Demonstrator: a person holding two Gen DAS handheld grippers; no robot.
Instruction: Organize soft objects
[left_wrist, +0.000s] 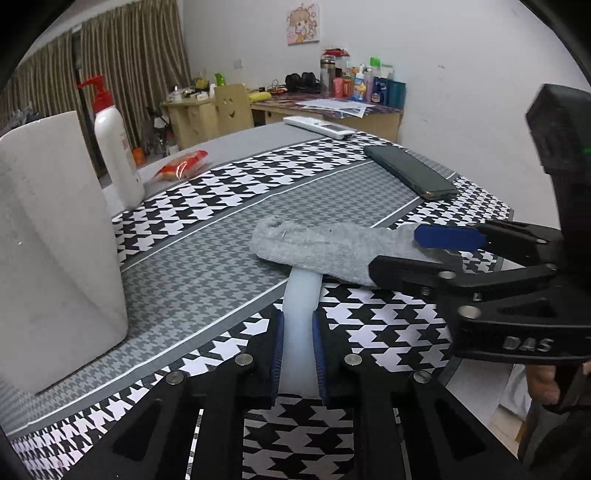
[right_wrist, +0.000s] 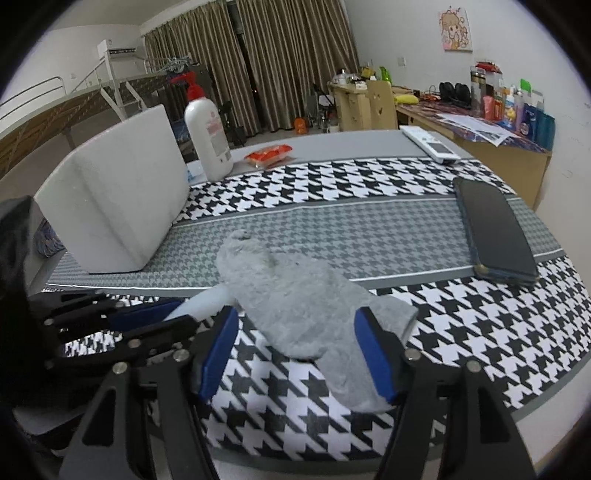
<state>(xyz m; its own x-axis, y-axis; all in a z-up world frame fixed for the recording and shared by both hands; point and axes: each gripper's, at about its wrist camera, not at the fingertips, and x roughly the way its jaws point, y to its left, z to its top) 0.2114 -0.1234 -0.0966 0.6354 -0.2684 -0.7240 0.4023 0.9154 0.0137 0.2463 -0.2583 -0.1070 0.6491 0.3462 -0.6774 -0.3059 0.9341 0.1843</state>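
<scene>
Left hand-held gripper (left_wrist: 298, 354) clamps white sock (left_wrist: 301, 317) beside foam block (left_wrist: 55, 251).

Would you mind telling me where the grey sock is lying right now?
The grey sock lies on the houndstooth tablecloth near its front edge, between the white foam block and the dark phone.

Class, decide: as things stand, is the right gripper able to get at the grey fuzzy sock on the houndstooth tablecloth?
Probably yes. The right gripper is open, its blue pads either side of the grey fuzzy sock, with nothing between.
</scene>
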